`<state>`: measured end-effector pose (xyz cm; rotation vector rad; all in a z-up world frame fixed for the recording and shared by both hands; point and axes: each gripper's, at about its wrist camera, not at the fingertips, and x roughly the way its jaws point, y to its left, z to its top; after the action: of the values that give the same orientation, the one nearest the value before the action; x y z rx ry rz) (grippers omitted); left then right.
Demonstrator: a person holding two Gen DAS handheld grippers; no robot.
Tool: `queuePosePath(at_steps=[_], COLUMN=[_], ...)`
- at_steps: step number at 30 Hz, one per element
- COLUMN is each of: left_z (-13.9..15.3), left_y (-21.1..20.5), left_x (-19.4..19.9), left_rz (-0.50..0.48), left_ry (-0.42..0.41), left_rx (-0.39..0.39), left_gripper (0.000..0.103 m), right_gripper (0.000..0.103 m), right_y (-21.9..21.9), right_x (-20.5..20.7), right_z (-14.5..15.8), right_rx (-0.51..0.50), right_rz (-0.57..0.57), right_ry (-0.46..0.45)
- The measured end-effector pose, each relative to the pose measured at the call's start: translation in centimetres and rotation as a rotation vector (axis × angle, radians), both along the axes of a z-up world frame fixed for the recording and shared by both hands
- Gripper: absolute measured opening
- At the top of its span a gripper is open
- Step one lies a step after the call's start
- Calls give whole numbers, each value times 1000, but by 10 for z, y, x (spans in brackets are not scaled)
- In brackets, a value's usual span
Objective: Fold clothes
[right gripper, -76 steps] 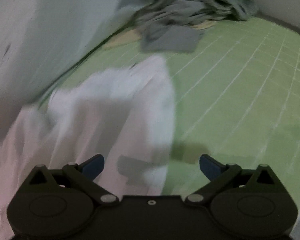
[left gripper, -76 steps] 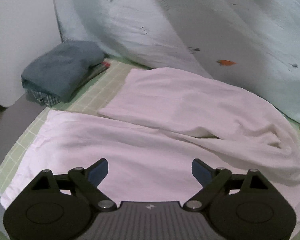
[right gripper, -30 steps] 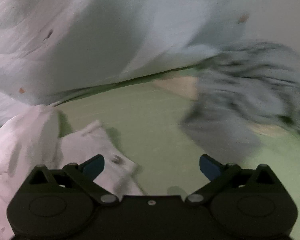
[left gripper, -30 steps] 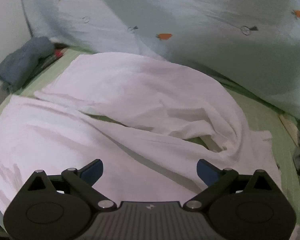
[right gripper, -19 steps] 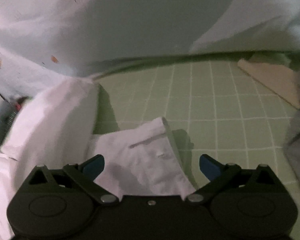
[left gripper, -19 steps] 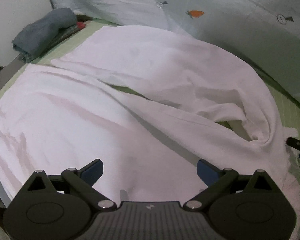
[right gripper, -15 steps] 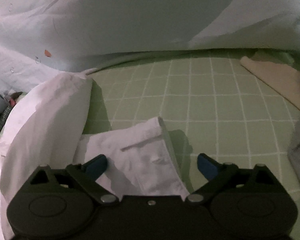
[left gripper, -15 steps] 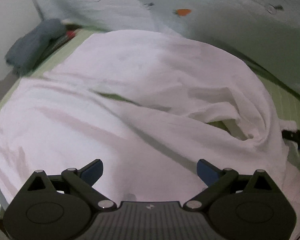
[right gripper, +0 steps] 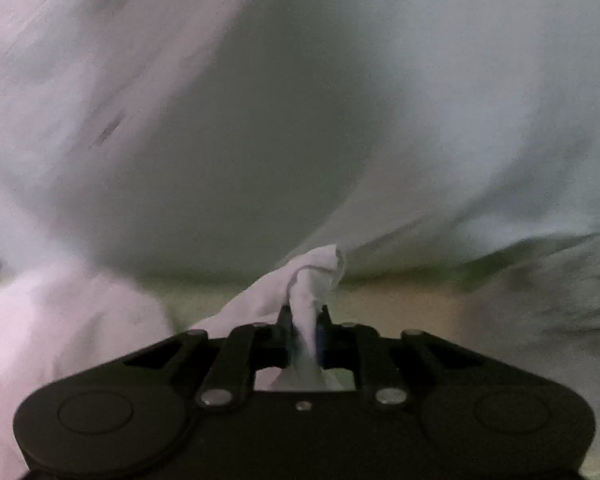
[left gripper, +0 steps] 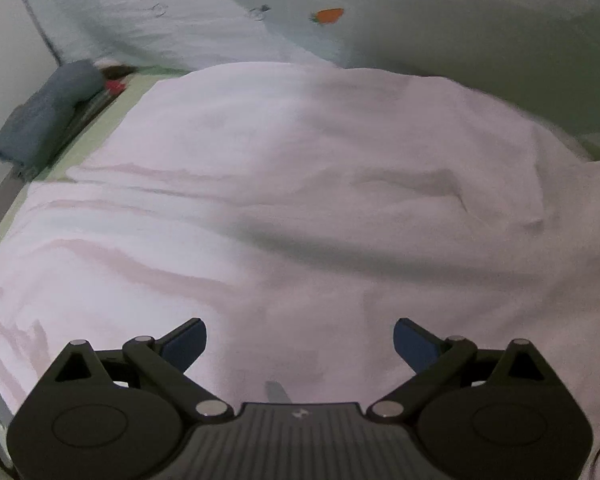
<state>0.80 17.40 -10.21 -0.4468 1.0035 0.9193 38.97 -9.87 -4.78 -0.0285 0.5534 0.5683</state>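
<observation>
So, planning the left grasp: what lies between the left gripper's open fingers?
In the left wrist view, only the white garment lies between the open left gripper fingers.

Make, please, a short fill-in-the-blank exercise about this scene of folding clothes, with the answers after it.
1. The right gripper is shut on a corner of the ____ garment.
2. The left gripper hangs ____ above that garment.
3. The quilt behind is printed with small orange ____.
4. At the far left lies a folded pile of ____ cloth.

Answers: white; open; carrots; blue-grey
</observation>
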Motion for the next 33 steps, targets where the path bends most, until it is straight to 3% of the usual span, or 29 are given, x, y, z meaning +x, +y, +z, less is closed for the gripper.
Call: queuePosePath(at_steps=[2,4,6,9,15,19,21,27,30,32,33], left_z=[2,4,5,8,13,15,17,29,33,35,36], left_y=[-1,-1,-2,-3,-5,-11,-15,-26,-32,-34,-36], left_x=[-4,-7,-11,-16,-27,-33,-36,-48,-61,-71,-76], left_rz=[1,2,3,5,8,-10,-21,-34,-23,-11,-5], left_ry=[-13,-25,-38,-57,-95,-109,-117,-157,-174,-185,-190], left_rx=[0,-1,-1,-1,-2,-13,-18,7,17,20,22], left_gripper=[99,99,99,99,99,99,99,99,99,99,99], right_gripper=[24,64,77,97,102,102,102,97,96,88,76], right_y=[-8,-9,-16,-38,-96,-149,-166,-154,-137,-129,-126], right_x=[14,22,19,2,-61,-108,-130,-146,-146,-149,-151], right_z=[-5,-15,-18,-16,-41,-76,-87,-102,-105,-104,-103], right_rx=[-63,-174,-222,-165,-28,195,320,588,615,587,573], right_rz=[-85,-138,-168,-181,-345,-504,-544,-442,-416,-411,-406], right_ry=[-18,-18,-15,44,270,515,562,683,693,697,701])
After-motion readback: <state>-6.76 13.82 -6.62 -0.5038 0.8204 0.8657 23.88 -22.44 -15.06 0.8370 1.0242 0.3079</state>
